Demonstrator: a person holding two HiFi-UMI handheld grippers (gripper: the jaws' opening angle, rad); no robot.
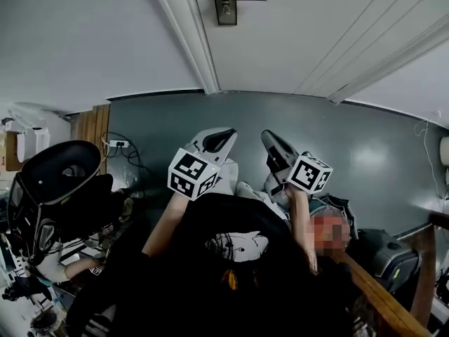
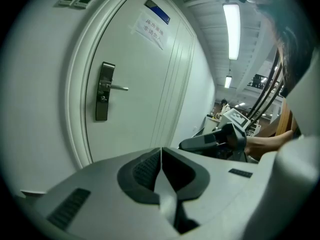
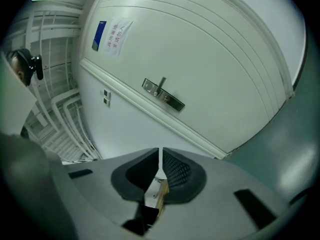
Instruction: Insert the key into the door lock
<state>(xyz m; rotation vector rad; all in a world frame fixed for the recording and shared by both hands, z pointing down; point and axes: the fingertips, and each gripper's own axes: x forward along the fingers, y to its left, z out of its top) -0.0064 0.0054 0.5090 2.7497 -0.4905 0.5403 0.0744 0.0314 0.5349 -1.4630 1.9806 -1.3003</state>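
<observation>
The door lock (image 1: 225,1), a metal plate with a lever handle, sits on the white door at the top of the head view. It also shows as the lock (image 2: 104,91) and the lock (image 3: 163,94) in the gripper views. My left gripper (image 1: 223,137) and right gripper (image 1: 272,140) hang side by side well short of the door, over the grey floor. The left gripper (image 2: 161,151) is shut, with nothing seen between its pads. The right gripper (image 3: 160,154) is shut on a thin key (image 3: 157,189), whose blade edge shows between the pads.
A white door frame (image 1: 189,34) runs left of the lock. A paper notice (image 2: 152,26) hangs on the door. A black chair (image 1: 59,181) and a power strip (image 1: 118,144) lie at left; a wooden rail (image 1: 386,300) crosses the lower right.
</observation>
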